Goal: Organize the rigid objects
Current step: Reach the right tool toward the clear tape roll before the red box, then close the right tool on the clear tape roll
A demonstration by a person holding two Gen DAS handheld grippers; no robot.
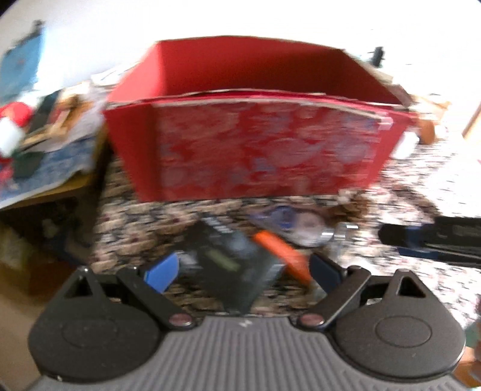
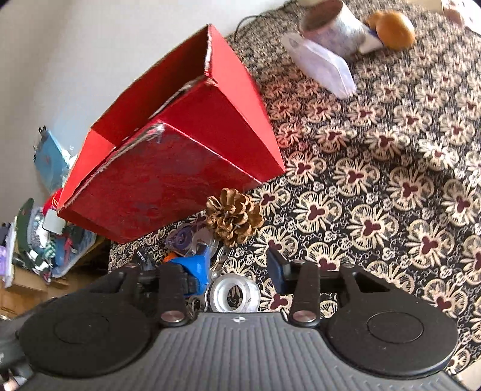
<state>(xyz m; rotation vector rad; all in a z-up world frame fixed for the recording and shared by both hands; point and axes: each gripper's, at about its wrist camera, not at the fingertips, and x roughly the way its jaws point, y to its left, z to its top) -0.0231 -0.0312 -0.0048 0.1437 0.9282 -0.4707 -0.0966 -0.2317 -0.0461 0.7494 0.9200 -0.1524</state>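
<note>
A red open box (image 1: pixel 255 147) stands on the flower-patterned tablecloth; it also shows in the right wrist view (image 2: pixel 168 168). In the blurred left wrist view my left gripper (image 1: pixel 240 267) is open, its blue fingers either side of a black box (image 1: pixel 237 267). An orange object (image 1: pixel 282 252) and a blue tape dispenser (image 1: pixel 288 219) lie beside it. My right gripper (image 2: pixel 240 267) is open over a clear tape roll (image 2: pixel 233 293), with a pine cone (image 2: pixel 234 216) just ahead. The other gripper's blue finger (image 2: pixel 192 267) shows at left.
A mug (image 2: pixel 333 27), a white plastic piece (image 2: pixel 321 66) and a brown round object (image 2: pixel 393 28) lie at the far side of the cloth (image 2: pixel 390 180). A cluttered side table (image 1: pixel 45 135) stands left of the box. The table edge drops away at left.
</note>
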